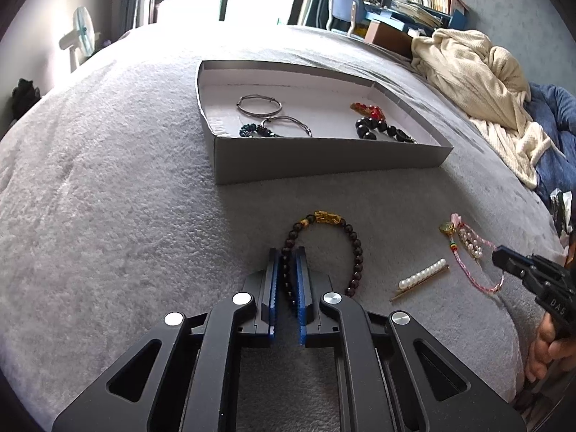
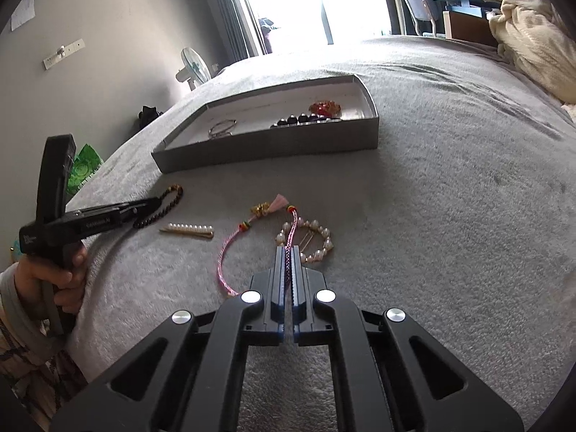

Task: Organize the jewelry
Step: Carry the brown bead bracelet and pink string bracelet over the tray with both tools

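A: From the left wrist, what do the left tongs have?

B: They are nipped narrowly on the dark bead bracelet, gripping its left arc. The loop lies on the grey bed, its gold charm at twelve o'clock. From the right wrist you only see those tongs from the side, tips at the beads, with the person's hand round the handle at nine o'clock.

A: And the right tongs?

B: Clamped tight on the pink braided cord, which runs up between the pads and curls away at ten o'clock. Just beyond the tips, at one o'clock, lies a ring of pearls. The left view shows only the tips of those tongs at three o'clock, touching the cord.

A: The grey box?

B: At twelve o'clock of both. The left view looks down into it: two silver bangles, a dark blue-green piece, red beads and a string of large black beads. The right view is lower, so the near wall hides much.

A: Anything loose?

B: A pearl hair clip between the two bracelets.
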{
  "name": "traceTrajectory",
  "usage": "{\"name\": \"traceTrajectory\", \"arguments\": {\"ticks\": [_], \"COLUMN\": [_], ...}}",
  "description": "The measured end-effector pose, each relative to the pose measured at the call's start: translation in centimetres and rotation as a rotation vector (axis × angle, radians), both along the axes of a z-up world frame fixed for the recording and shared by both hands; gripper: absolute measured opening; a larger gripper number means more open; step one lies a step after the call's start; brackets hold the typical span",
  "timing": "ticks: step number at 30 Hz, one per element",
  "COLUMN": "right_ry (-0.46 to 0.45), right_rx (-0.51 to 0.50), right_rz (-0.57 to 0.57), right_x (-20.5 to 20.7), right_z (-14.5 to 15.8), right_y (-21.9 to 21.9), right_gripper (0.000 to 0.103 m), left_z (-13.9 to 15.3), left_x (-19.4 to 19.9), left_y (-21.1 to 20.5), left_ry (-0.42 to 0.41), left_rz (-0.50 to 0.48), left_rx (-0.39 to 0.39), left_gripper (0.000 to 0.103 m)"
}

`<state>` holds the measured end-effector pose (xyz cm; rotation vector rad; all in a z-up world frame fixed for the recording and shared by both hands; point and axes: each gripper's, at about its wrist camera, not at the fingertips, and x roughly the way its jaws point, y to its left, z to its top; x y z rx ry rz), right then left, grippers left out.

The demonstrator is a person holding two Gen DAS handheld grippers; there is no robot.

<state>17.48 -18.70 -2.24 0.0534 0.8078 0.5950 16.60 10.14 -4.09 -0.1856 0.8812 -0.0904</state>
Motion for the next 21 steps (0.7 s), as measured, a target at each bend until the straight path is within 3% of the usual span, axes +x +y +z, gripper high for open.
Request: {"name": "traceTrajectory", "arguments": {"ticks": [9,21], "right_ry": [-0.039,-0.098], "right_rx": [-0.007,0.016], "right_rz": [0.029,0.046], "right_x": [0.4,1.9], "right_z": [1.4,4.1], "right_y": [1.2,2.1], "right_gripper": [0.003,0.002], "left_z": [0.3,3.1], "left_x": [-0.1,-1.2], "left_y": [-0.8,-0.1], "left_ry": [-0.012,-0.089], "left_rz": [-0.025,-0.031], "left_rx": [0.024,-0.071], "left_gripper": [0.006,0.006]}}
